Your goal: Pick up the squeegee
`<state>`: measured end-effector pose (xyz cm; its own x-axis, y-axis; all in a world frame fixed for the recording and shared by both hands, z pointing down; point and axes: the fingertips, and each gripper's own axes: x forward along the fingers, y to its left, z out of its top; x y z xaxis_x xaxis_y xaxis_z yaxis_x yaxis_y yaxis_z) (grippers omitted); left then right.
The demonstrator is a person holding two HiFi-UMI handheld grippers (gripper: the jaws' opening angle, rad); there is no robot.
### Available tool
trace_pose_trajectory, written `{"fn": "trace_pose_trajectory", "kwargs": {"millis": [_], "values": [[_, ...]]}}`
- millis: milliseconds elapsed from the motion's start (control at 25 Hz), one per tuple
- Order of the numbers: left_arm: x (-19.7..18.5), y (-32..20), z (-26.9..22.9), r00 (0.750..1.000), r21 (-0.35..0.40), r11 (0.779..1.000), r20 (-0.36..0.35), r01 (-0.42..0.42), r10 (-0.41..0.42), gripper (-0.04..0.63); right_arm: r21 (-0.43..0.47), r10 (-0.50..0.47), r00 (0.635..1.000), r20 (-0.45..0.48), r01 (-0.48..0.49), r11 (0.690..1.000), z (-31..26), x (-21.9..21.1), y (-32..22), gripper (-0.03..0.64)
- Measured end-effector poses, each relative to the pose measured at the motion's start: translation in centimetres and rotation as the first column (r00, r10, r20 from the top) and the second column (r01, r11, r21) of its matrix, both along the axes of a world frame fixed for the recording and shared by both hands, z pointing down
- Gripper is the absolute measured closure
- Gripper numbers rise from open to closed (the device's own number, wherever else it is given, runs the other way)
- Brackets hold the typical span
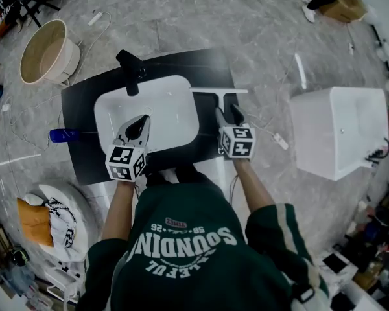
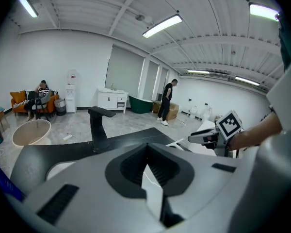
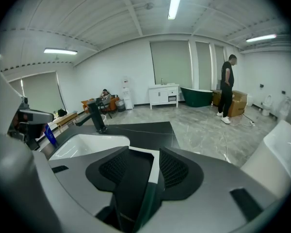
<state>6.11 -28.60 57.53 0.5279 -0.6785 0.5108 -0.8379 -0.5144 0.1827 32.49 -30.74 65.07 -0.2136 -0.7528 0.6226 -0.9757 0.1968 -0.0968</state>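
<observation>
Nearest the person, at the front edge of the black counter (image 1: 207, 67), both hands reach forward with their tools. On the left, the left gripper (image 1: 142, 120) hangs over the white sink (image 1: 175, 92); its claw is pressed together at the tips and carries nothing. On the right, the right gripper (image 1: 227, 113) points down at the counter strip just right of the basin. Its claw is spread wide, one jaw on each side of the squeegee's handle, and the dark handle stands in the gap in the right gripper view. I cannot see either pad pressing on it, so I judge it straddled, not gripped.

A little farther, the squeegee (image 1: 219, 91) lies flat on the counter, its handle running toward the person and its white blade set crosswise at the far end, just beside the sink's right rim. Farther left, a black faucet (image 1: 131, 67) stands at the sink's far edge, and a blue bottle (image 1: 63, 135) lies at the counter's left end. Beyond, on the floor, sit a round tub (image 1: 48, 50) at far left and a white box-shaped basin (image 1: 337, 131) at right.

As for progress, the reach looks finished. Closing on the handle and lifting the squeegee off the counter are both left to do.
</observation>
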Motion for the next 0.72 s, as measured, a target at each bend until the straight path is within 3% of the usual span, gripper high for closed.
{"fn": "trace_pose_trajectory", "kwargs": {"millis": [360,720], "values": [[-1.0,0.1,0.7,0.999,-0.025,0.999,0.003,0.04,-0.04,0.594,-0.143,-0.005,0.999,-0.035,-0.001,0.99,5.2,1.2,-1.4,0.44],[-3.9,0.6,1.2,0.995,-0.053,0.993,0.021,0.102,-0.101,0.594,-0.32,-0.009,0.997,-0.083,-0.018,0.947,9.8,2.0,-2.9,0.44]]}}
